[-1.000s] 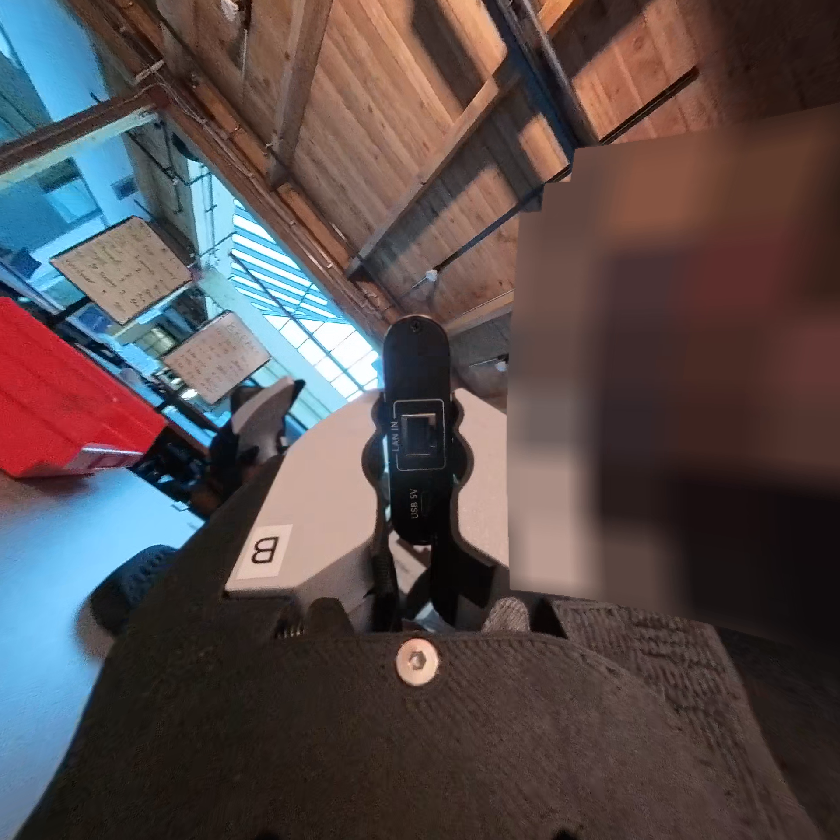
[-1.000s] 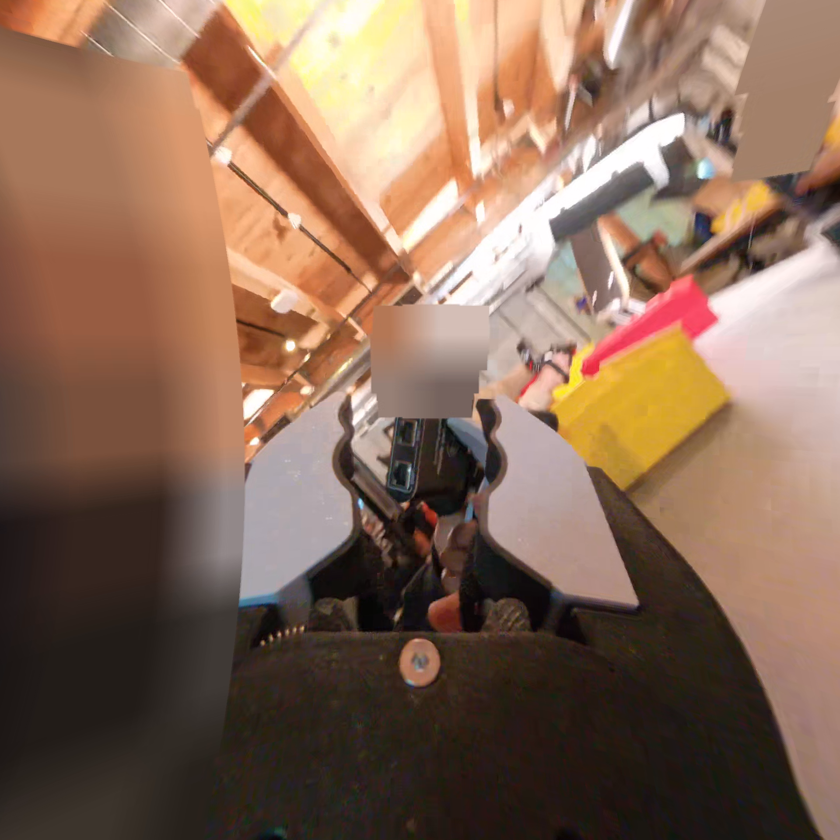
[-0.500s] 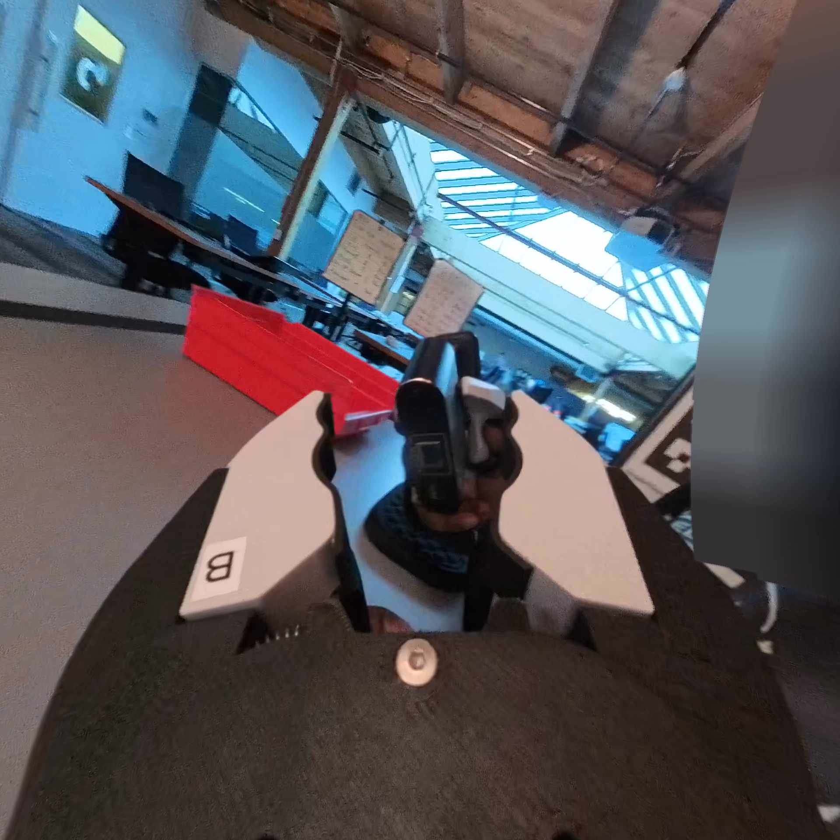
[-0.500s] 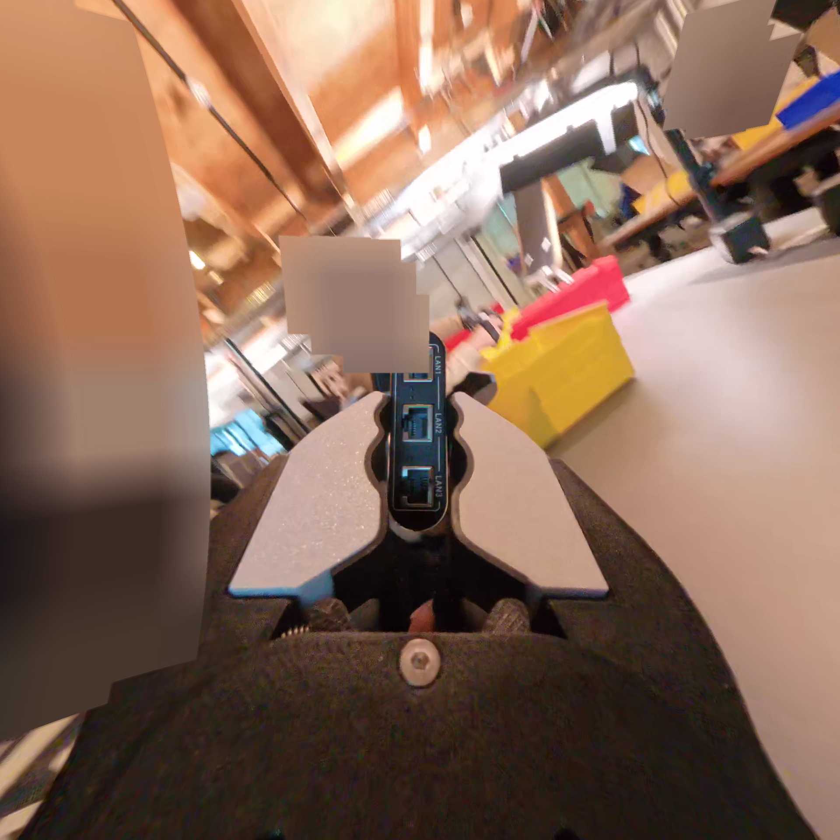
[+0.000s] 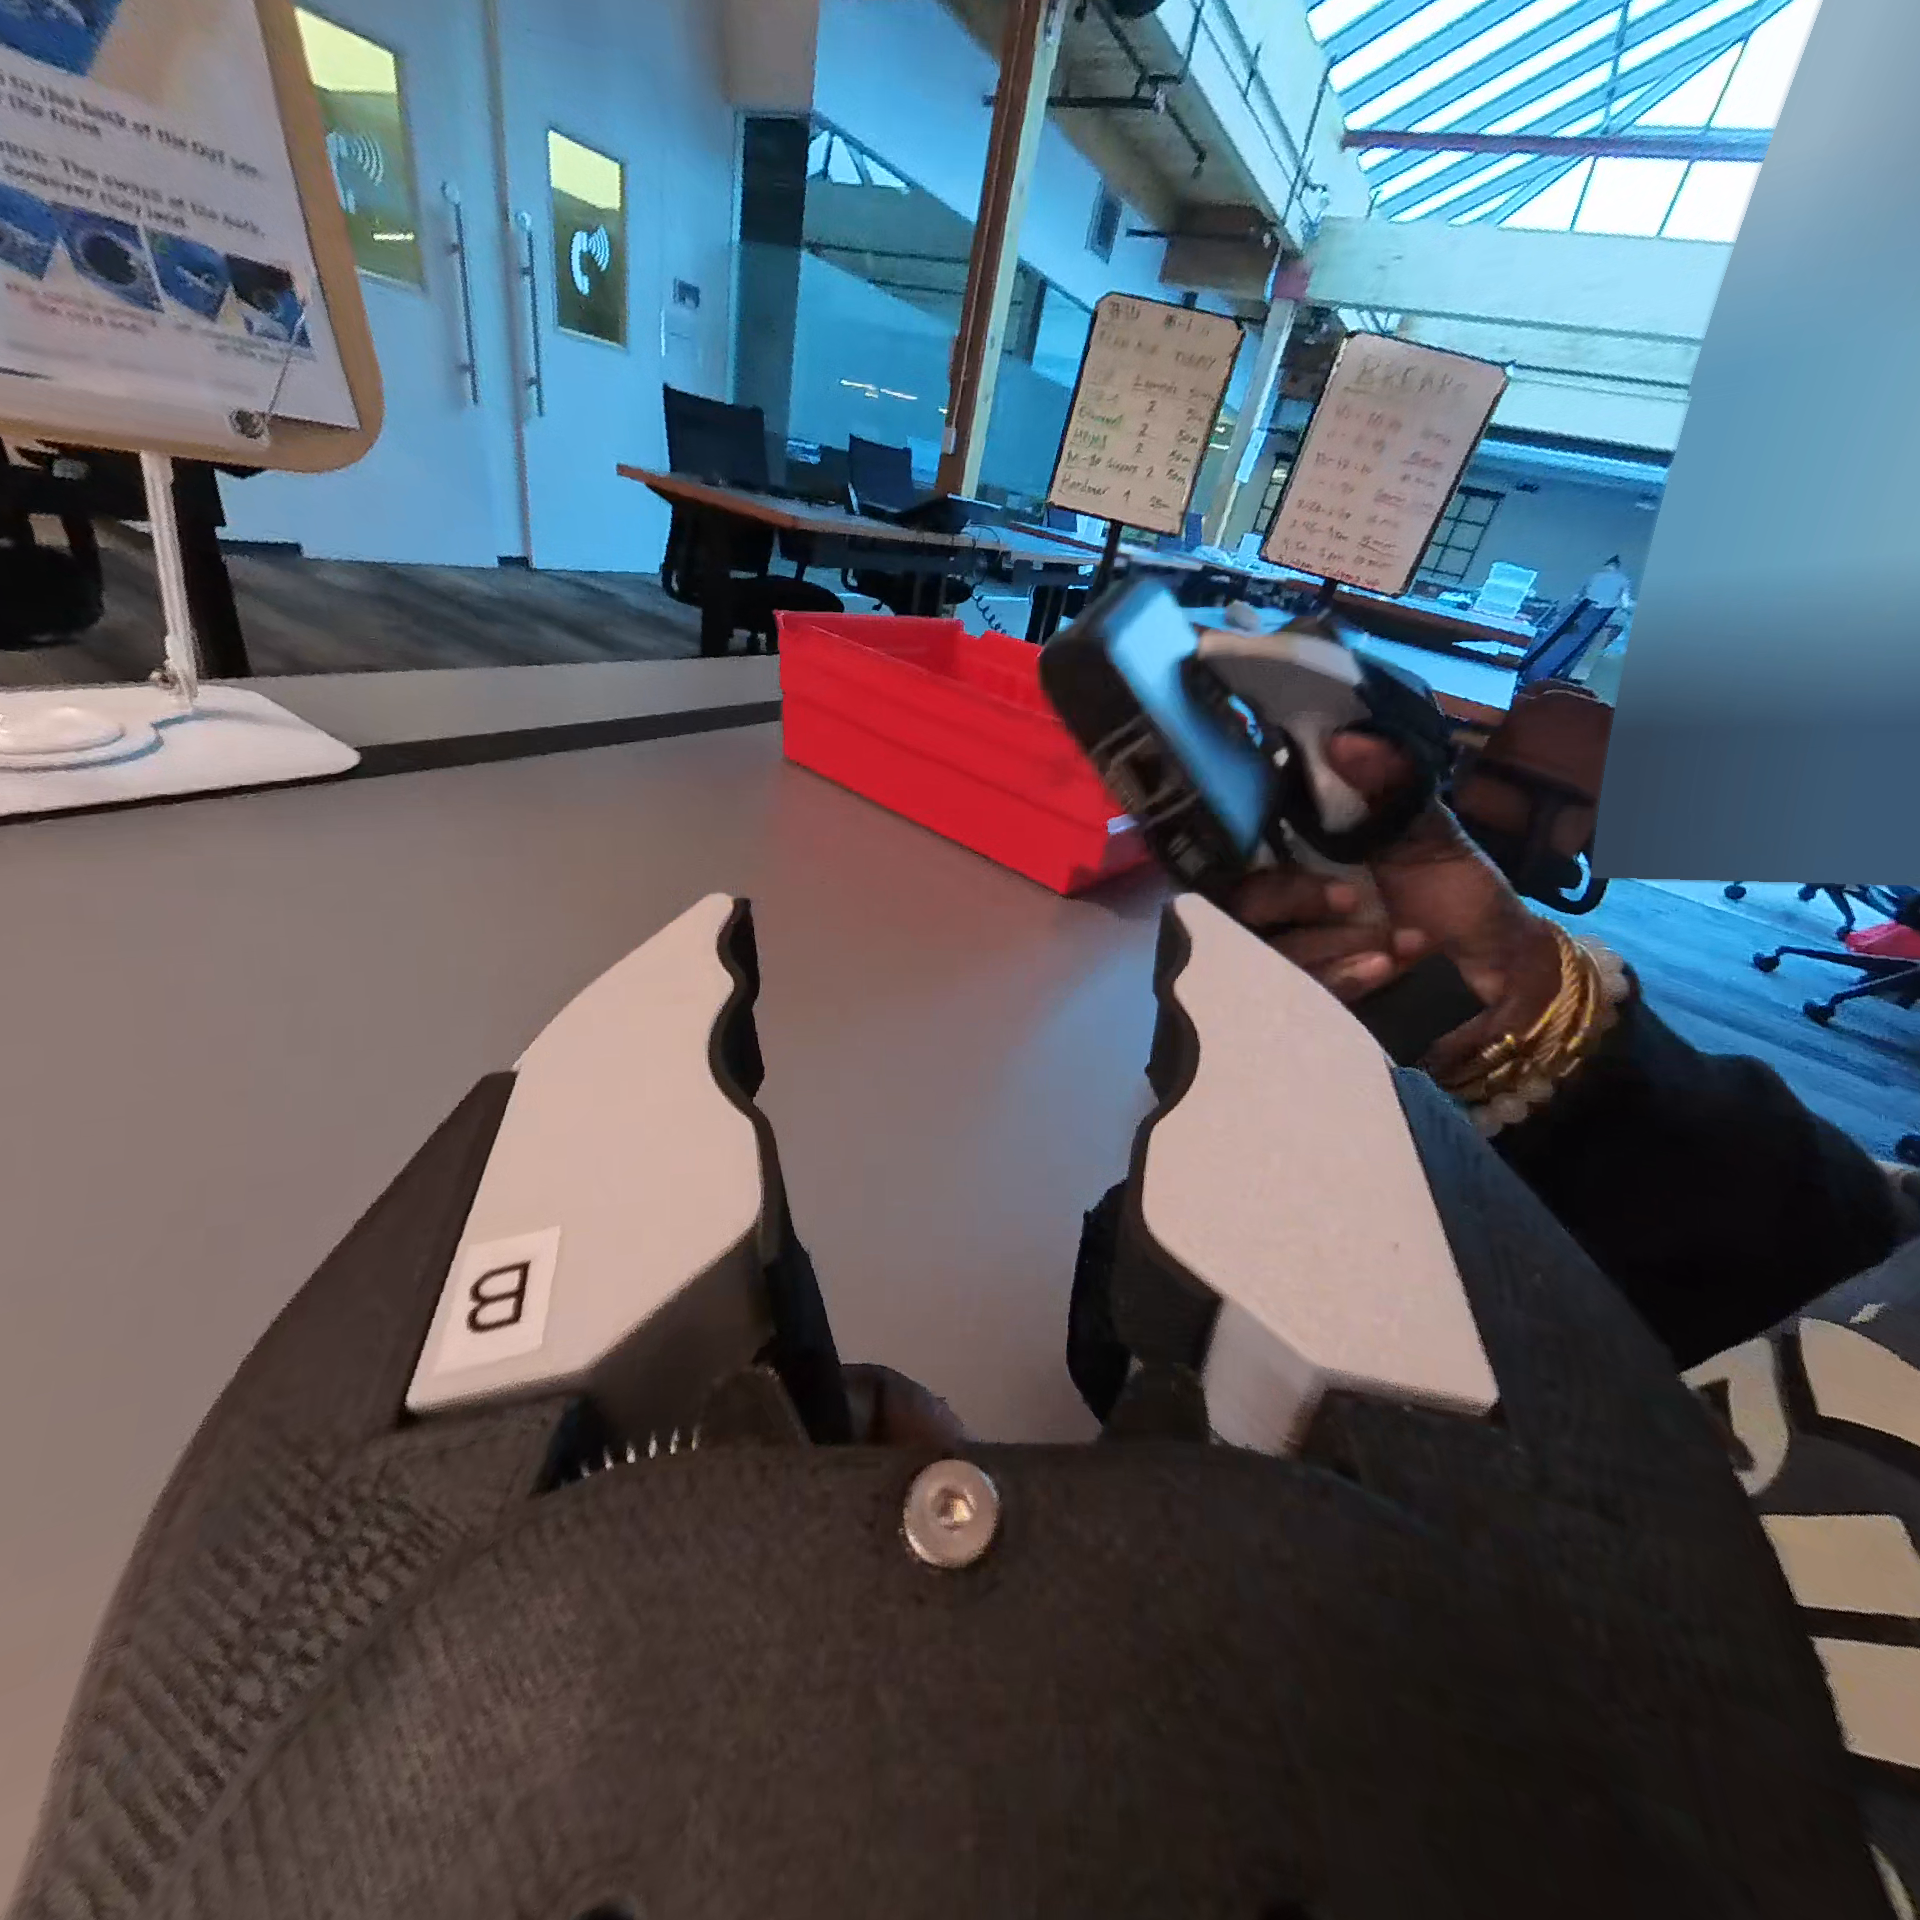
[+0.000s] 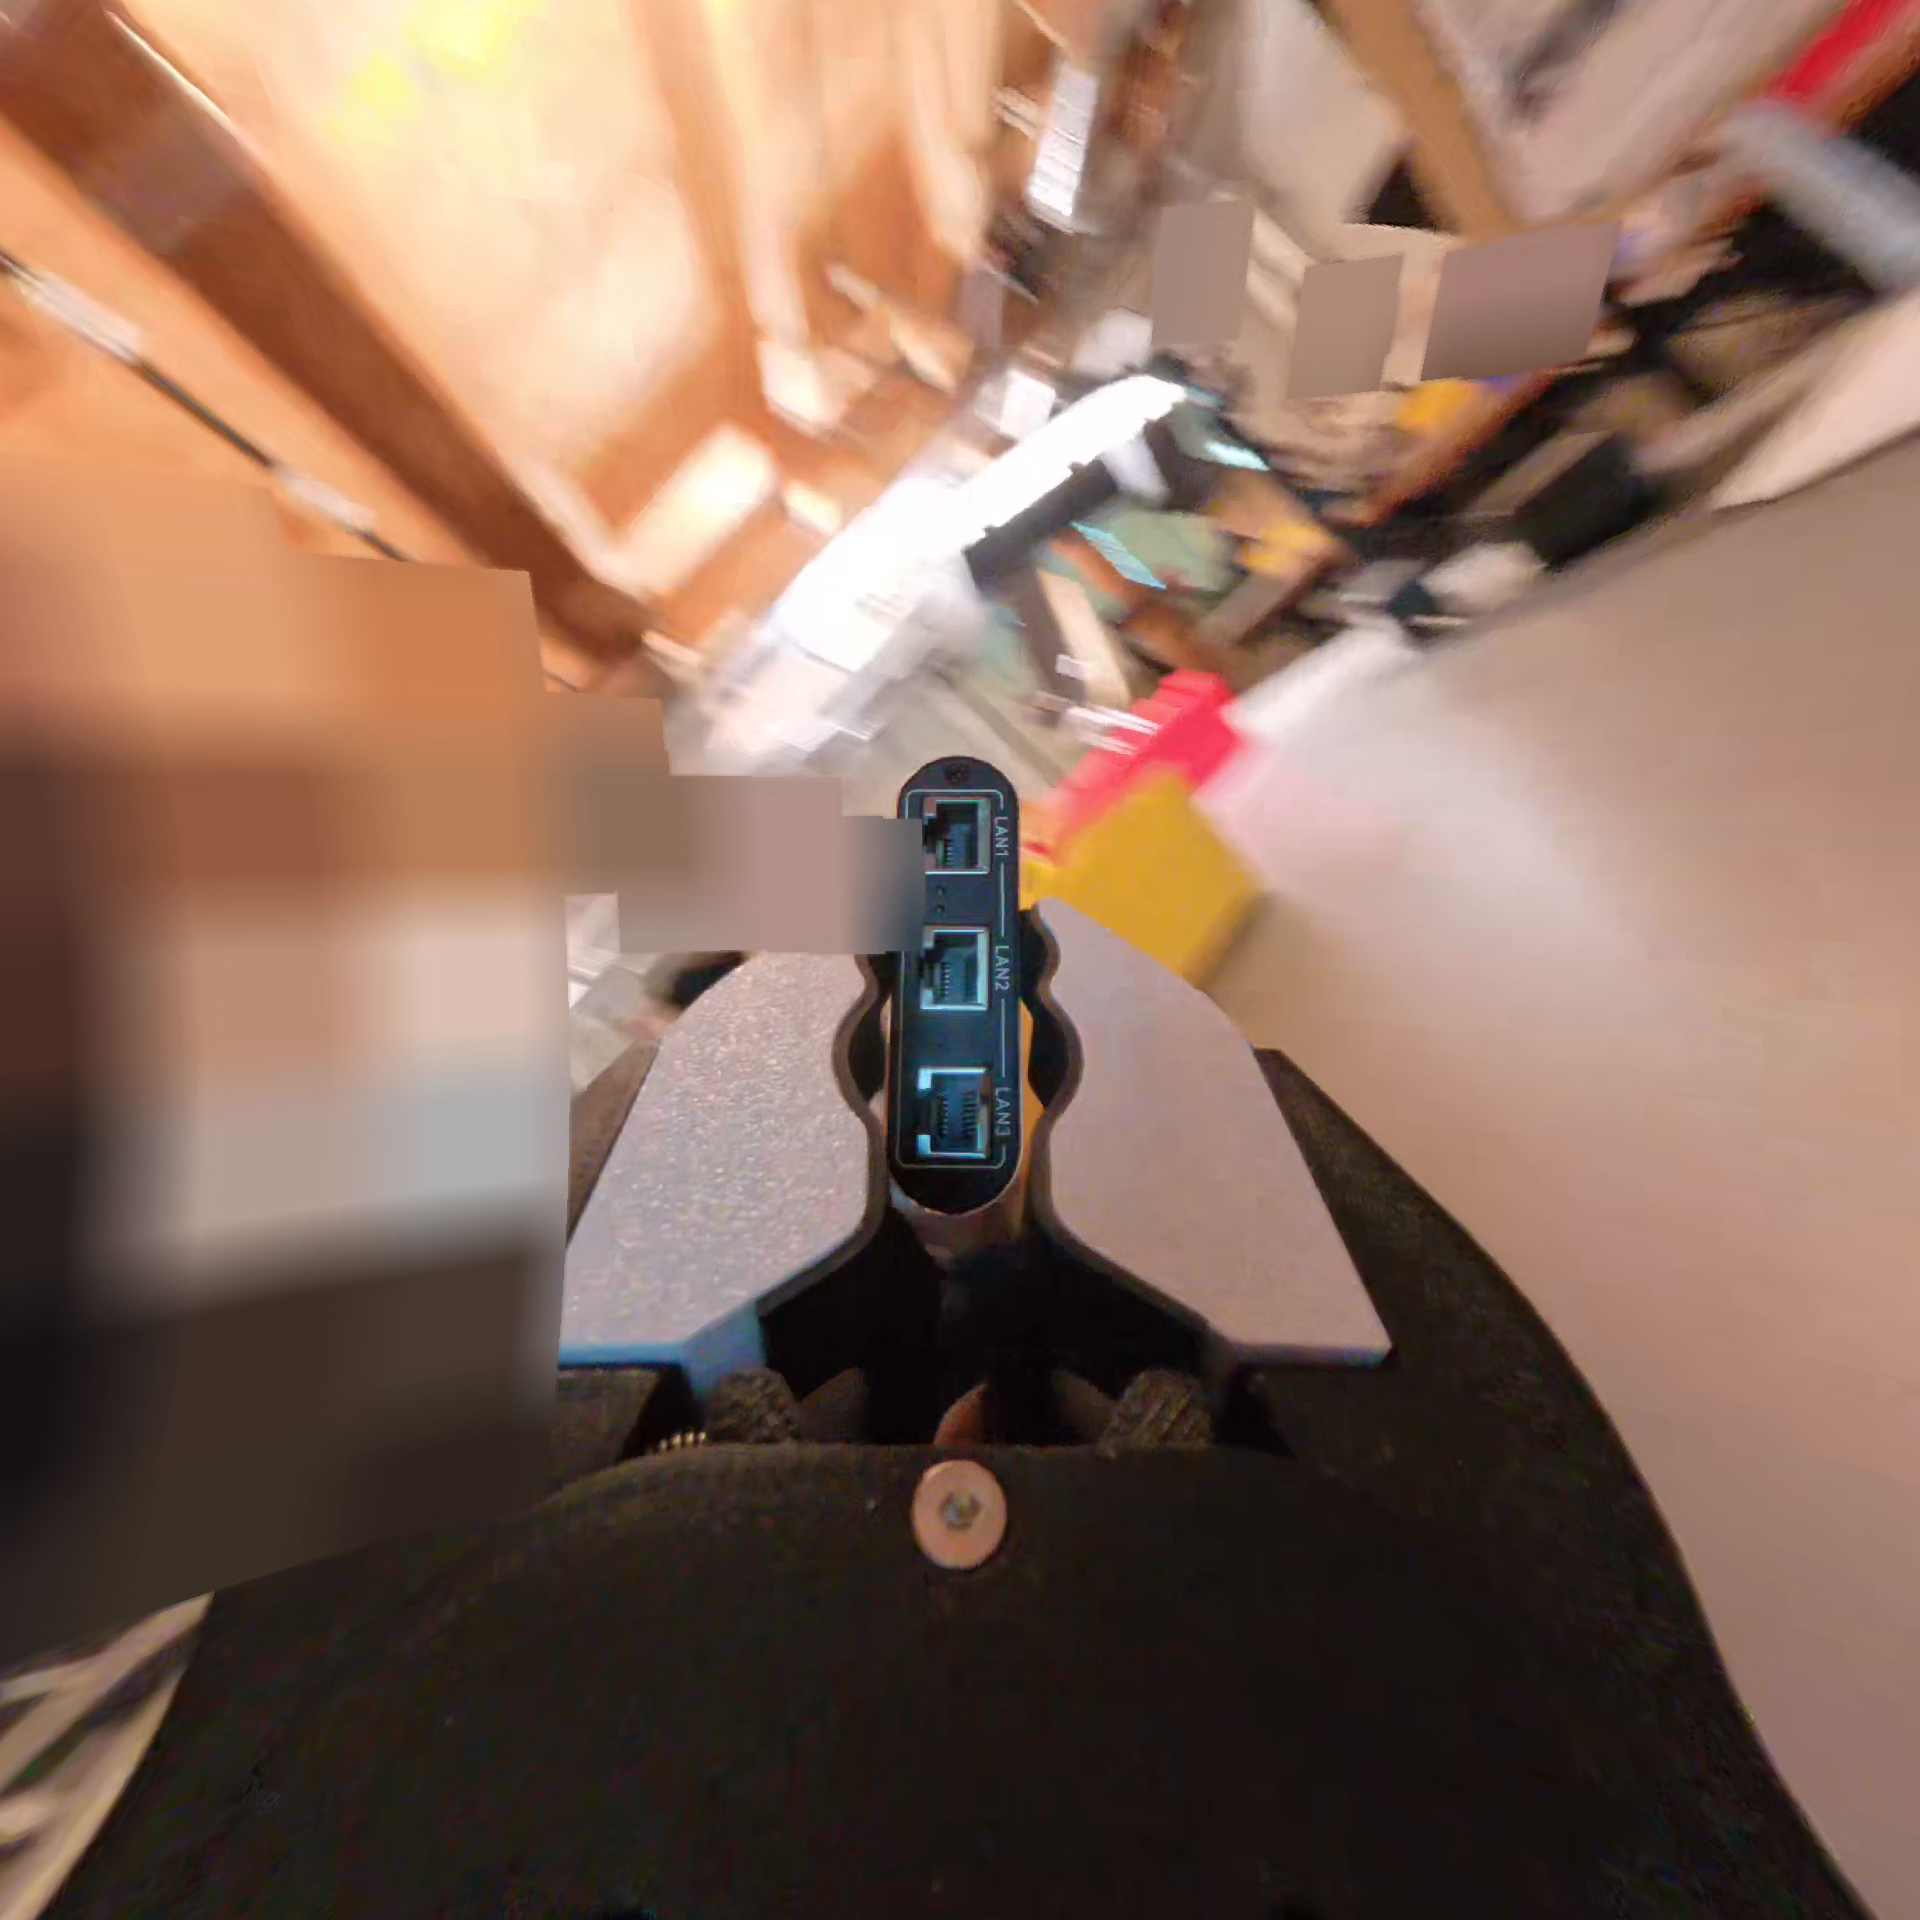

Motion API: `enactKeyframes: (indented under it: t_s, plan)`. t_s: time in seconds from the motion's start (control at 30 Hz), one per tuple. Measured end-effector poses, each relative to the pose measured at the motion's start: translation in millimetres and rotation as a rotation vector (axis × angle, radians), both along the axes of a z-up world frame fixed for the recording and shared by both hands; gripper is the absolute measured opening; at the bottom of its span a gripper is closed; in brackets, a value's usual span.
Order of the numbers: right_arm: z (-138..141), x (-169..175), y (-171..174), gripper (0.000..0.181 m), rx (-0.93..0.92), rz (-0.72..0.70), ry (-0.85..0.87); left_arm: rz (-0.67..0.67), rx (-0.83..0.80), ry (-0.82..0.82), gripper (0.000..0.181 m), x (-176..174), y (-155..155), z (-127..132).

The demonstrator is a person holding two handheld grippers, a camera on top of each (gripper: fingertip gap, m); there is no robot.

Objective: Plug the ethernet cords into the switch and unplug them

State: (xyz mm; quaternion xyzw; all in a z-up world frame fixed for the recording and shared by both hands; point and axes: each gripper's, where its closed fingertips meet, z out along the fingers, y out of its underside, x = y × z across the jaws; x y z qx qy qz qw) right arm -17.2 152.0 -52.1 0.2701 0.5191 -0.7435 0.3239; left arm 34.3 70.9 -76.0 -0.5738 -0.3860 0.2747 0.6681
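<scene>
The switch (image 6: pixel 958 997) is a small black oblong box with three empty ports facing the right wrist camera. My right gripper (image 6: pixel 956 935) is shut on it, its grey fingers (image 6: pixel 1143 1132) clamping both long sides. In the left wrist view the switch (image 5: pixel 1164 727) shows held in the air by the right gripper (image 5: pixel 1278 717), above the grey table (image 5: pixel 416 987), to the upper right. My left gripper (image 5: pixel 951 935) is open and empty, low over the table. No ethernet cord is in view.
A red bin (image 5: pixel 935 727) sits on the table ahead of the left gripper. A white stand with a framed sign (image 5: pixel 156 364) stands at the far left. A yellow bin (image 6: pixel 1153 883) and a red bin (image 6: pixel 1174 717) lie beyond the switch. The person's sleeve (image 5: pixel 1662 1174) is at right.
My left gripper let go of the switch, opened wide and dropped toward the table. My right gripper closed on the switch and now carries it, swinging through the air.
</scene>
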Motion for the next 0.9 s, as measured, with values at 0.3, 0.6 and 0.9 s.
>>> enactKeyframes:
  t_s: [0.3,0.6,0.9]
  plan:
    - [-89,-32,15,0.023,1.107,-0.366,0.538,-0.004,0.036,-0.002,0.07,4,-5,2]
    - [-122,-34,15,0.023,1.207,-0.32,0.461,0.045,-0.124,0.186,0.069,14,-14,57]
    - [-118,-29,9,0.052,1.094,-0.291,0.42,0.079,-0.209,0.277,0.062,13,-25,82]
